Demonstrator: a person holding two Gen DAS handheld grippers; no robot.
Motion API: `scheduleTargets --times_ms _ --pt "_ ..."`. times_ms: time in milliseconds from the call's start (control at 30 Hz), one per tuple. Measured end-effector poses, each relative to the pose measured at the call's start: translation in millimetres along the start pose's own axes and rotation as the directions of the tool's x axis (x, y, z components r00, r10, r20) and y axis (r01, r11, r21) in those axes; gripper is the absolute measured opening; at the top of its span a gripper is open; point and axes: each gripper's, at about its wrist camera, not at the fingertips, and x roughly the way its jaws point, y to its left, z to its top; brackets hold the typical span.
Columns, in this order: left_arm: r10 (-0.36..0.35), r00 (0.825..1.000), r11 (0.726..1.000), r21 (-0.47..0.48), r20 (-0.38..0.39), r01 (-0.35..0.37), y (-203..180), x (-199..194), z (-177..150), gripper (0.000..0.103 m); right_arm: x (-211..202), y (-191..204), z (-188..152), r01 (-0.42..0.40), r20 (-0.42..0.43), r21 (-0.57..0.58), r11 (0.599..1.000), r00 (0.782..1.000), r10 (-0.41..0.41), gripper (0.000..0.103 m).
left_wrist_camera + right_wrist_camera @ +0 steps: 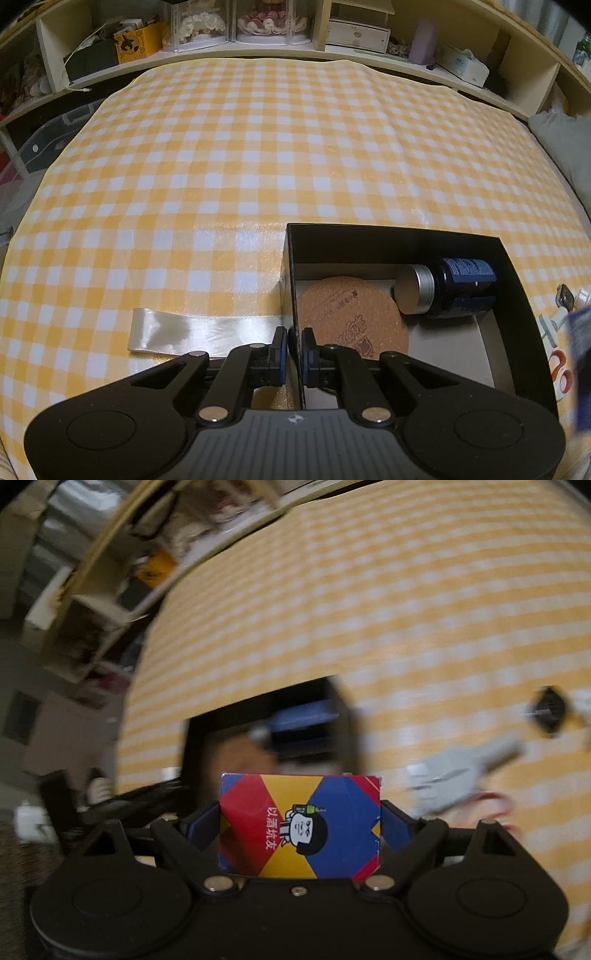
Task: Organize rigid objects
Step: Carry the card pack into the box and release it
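A black open box (pixel 513 295) sits on the yellow checked cloth; it holds a round cork coaster (pixel 351 314) and a dark blue jar with a silver lid (pixel 458 291) lying on its side. My left gripper (pixel 294 347) is shut on the box's left wall (pixel 290 295). My right gripper (pixel 301 825) is shut on a red, blue and yellow card box (pixel 299 827), held in the air in front of the black box (pixel 347 716). The right wrist view is motion-blurred. The card box's blurred edge also shows at the far right of the left wrist view (pixel 580 362).
A cream satin ribbon (pixel 199 332) lies left of the box. White scissors with red handles (pixel 458 779) and a small black object (pixel 550 709) lie on the cloth to the right of the box. Shelves (pixel 258 37) full of items run along the far edge.
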Motion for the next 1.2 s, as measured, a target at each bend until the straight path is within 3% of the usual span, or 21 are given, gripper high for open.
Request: scheduleTargets --times_ms 167,233,300,433,500,600,667,867,900,1000,1033,1133,1200 --pt "-0.019 1.0 0.999 -0.039 -0.006 0.019 8 -4 -4 0.009 40 45 -12 -0.015 -0.043 -0.078 0.997 0.999 0.012 0.09" --pt "-0.021 1.0 0.999 -0.045 -0.009 0.02 12 -7 -6 0.009 57 52 -16 0.001 -0.077 -0.096 0.995 0.997 -0.009 0.091" --pt "-0.019 1.0 0.999 -0.046 -0.011 0.019 14 -9 -8 0.009 70 52 -18 0.009 -0.109 -0.091 0.996 0.994 -0.019 0.101" --pt "-0.014 1.0 0.999 -0.042 -0.01 0.014 13 -13 -9 0.009 74 53 -21 0.031 -0.138 -0.11 0.994 0.989 -0.046 0.099" --pt "-0.015 1.0 0.999 -0.043 -0.01 0.015 13 -12 -8 0.009 76 53 -20 0.055 -0.141 -0.15 0.987 0.987 -0.076 0.082" --pt "-0.014 1.0 0.999 -0.042 -0.01 0.014 13 -12 -8 0.009 74 51 -22 0.097 -0.166 -0.266 0.959 0.975 -0.145 0.027" --pt "-0.015 1.0 0.999 -0.042 -0.01 0.014 13 -12 -8 0.009 76 54 -26 0.165 -0.154 -0.361 0.918 0.96 -0.233 0.013" --pt "-0.013 1.0 0.999 -0.038 -0.01 0.013 12 -12 -8 0.009 89 60 -37 0.266 -0.111 -0.55 0.792 0.916 -0.385 0.006" --pt "-0.015 1.0 0.999 -0.04 -0.01 0.015 11 -12 -7 0.009 92 62 -39 0.262 -0.116 -0.561 0.785 0.914 -0.388 0.005" --pt "-0.018 1.0 0.999 -0.044 -0.011 0.017 12 -13 -8 0.009 99 67 -39 0.255 -0.135 -0.549 0.796 0.913 -0.385 0.002" --pt "-0.017 1.0 0.999 -0.045 -0.012 0.017 11 -11 -5 0.009 100 68 -38 0.235 -0.14 -0.534 0.812 0.923 -0.359 0.002" --pt "-0.015 1.0 0.999 -0.046 -0.014 0.015 11 -11 -5 0.008 103 64 -30 0.122 -0.219 -0.411 0.904 0.949 -0.227 0.002" --pt "-0.018 1.0 0.999 -0.05 -0.014 0.017 11 -12 -6 0.008 107 66 -28 0.053 -0.254 -0.353 0.934 0.956 -0.15 0.002"
